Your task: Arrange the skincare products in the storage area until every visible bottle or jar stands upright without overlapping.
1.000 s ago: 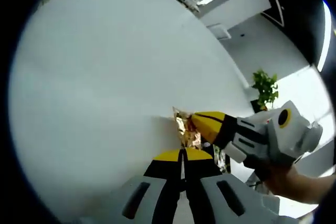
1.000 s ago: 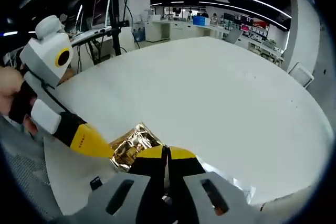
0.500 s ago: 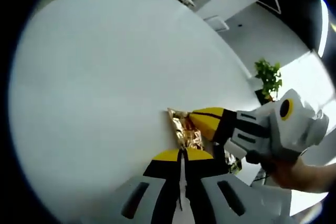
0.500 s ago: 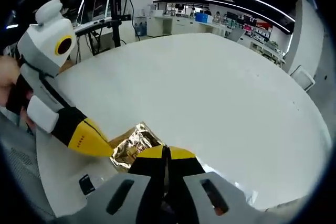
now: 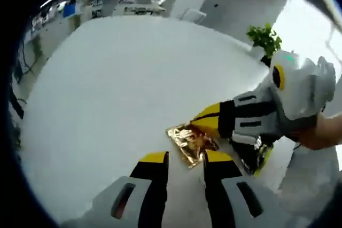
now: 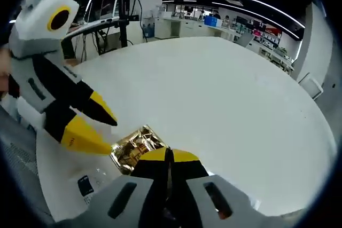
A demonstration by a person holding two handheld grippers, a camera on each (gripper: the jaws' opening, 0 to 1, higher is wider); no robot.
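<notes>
One gold foil sachet [image 5: 191, 141] lies flat on the white desk [image 5: 107, 94], near the desk's edge. In the left gripper view its long axis runs from upper left to lower right, one corner pointing at the gap between the left tongs [image 5: 184, 158]. No bottle or jar can be made out.

Left tongs: jaws parted, a narrow gap between the yellow tips, nothing gripped; the sachet's near edge sits just ahead of them. In the right gripper view these same tongs [image 6: 99, 129] come in from the left, angled down toward the desk, their two yellow-and-black jaws spread apart just beside the sachet [image 6: 133, 147].

Right tongs [image 6: 168, 158]: jaws pressed together on the sachet's near edge, which disappears under their yellow tips. In the left gripper view they [image 5: 206, 121] reach in from the right, nose on the sachet's far corner, a person's hand [image 5: 320, 132] behind the white body.

One potted plant [image 5: 263, 37] stands beyond the desk.
</notes>
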